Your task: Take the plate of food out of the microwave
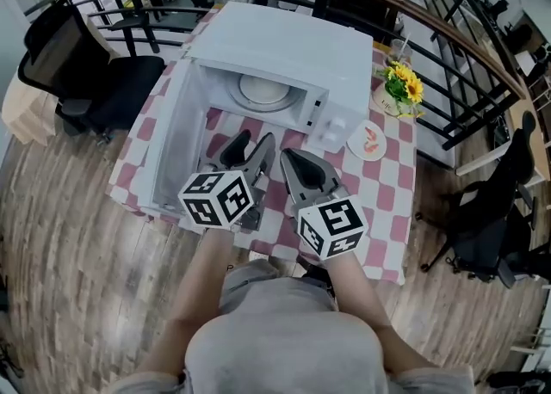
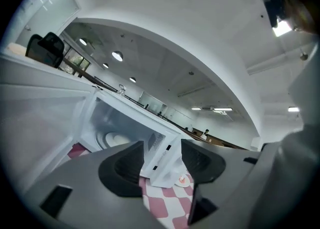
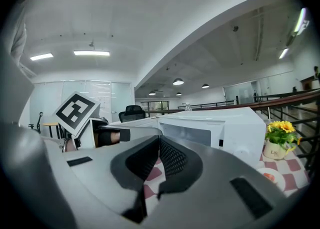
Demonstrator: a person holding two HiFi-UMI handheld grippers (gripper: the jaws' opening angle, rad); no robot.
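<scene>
I see the plate [image 1: 267, 91], round, white, inside the open microwave [image 1: 284, 48] on the bench [image 1: 392, 203]; can't make out food. Right gripper view misses it. L tongs [image 2: 162, 148] spread, empty; R tongs [image 3: 159, 140] pressed together.

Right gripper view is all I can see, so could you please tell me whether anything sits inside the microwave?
Observer: Yes. The head view looks into the open microwave, and a round white plate lies in its cavity. I cannot make out food on it.
Operator: Thank you. How do the left gripper's jaws stand?
Observer: The left gripper is open, and only the checked cloth shows through the gap between its jaws.
Operator: And where are both grippers relative to the opening?
Observer: In the head view the left gripper and the right gripper are both outside the cavity, over the cloth in front of it, with the swung-out door at the left gripper's side.
</scene>
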